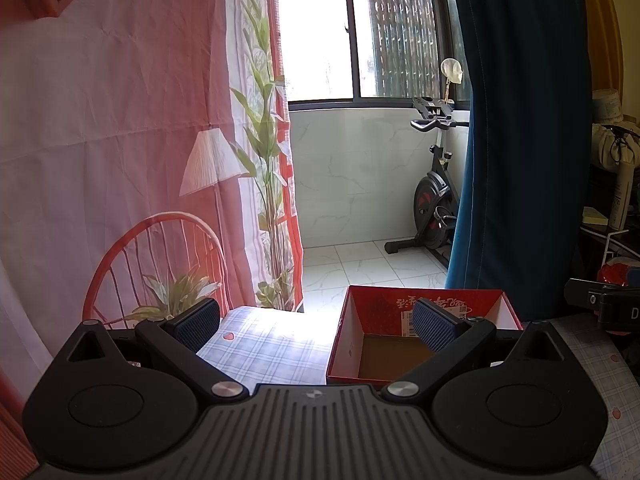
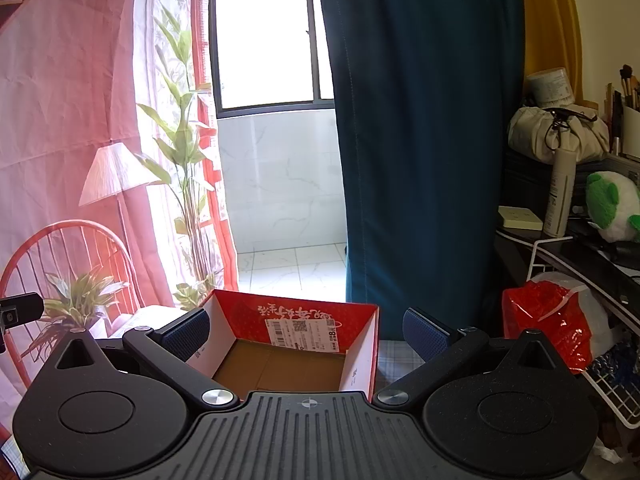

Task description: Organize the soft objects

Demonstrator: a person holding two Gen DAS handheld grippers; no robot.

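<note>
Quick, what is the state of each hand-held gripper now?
Left hand-held gripper: open, holding nothing.
Right hand-held gripper: open, holding nothing.

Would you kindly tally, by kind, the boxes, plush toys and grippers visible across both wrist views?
Red cardboard boxes: 1, the open box, nothing visible inside.
Plush toys: 1, the green-and-white plush on the shelf.
Grippers: 2, left gripper and right gripper, both open.
Total: 4
</note>
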